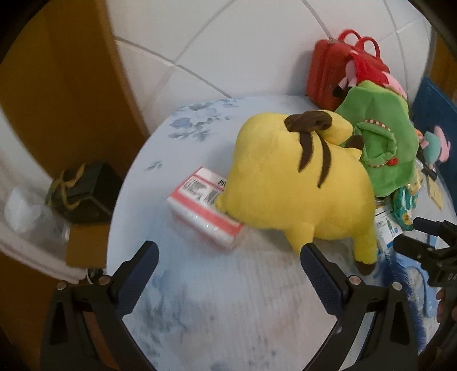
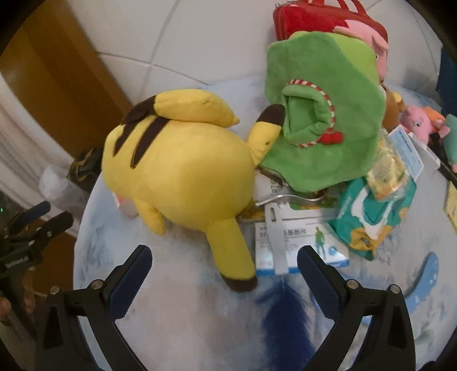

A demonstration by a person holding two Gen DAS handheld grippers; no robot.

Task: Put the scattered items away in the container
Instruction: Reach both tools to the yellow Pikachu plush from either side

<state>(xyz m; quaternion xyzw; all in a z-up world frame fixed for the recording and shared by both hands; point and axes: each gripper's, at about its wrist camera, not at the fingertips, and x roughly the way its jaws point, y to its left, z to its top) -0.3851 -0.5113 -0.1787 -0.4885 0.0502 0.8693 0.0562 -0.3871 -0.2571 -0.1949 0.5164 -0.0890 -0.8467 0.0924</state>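
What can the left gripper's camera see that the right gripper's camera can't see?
Only the left wrist view shows the red-and-white packet clearly, tucked partly under the toy.

Only the right wrist view shows the metal tongs and the white medicine box.

Both show the yellow plush, the green plush, the red bag, and open grippers: left gripper, right gripper.
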